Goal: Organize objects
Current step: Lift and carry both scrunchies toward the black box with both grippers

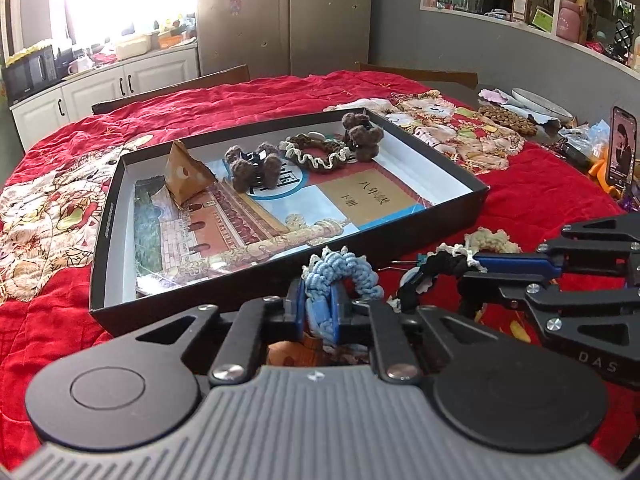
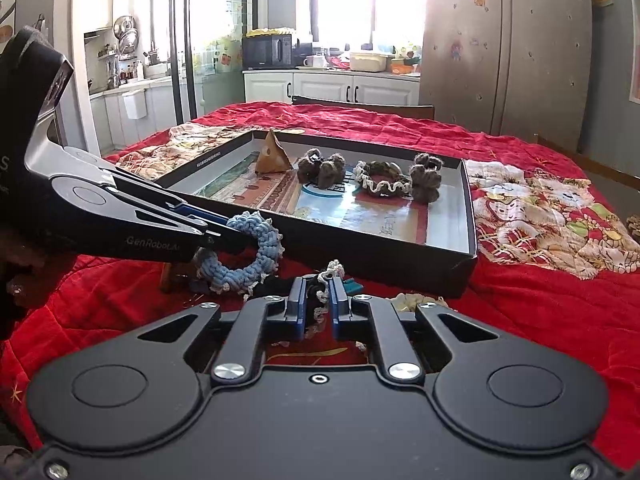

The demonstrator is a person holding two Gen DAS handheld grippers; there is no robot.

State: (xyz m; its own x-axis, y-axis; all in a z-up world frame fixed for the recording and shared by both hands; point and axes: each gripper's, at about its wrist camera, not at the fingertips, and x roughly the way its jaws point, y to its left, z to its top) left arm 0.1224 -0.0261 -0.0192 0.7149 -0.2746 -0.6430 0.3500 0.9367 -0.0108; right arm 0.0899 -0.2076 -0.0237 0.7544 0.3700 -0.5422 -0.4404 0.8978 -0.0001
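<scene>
My left gripper (image 1: 318, 308) is shut on a blue crocheted scrunchie (image 1: 344, 270), held just before the near wall of a black shallow box (image 1: 400, 236); it also shows in the right wrist view (image 2: 256, 252). My right gripper (image 2: 318, 300) is shut on a black scrunchie with white trim (image 2: 324, 280), to the right of the left gripper (image 2: 228, 236); the black scrunchie also shows in the left wrist view (image 1: 440, 268). In the box lie a brown paper pyramid (image 1: 186, 174), two brown fuzzy hair claws (image 1: 252, 166) (image 1: 362, 134) and a brown-and-cream scrunchie (image 1: 316, 152).
The table has a red quilted cloth (image 1: 60, 320). A cream scrunchie (image 1: 492, 240) lies right of the box. A phone (image 1: 622, 146) stands at the far right beside clutter and a plate (image 1: 540, 102). Chair backs (image 2: 364, 106) stand behind the table.
</scene>
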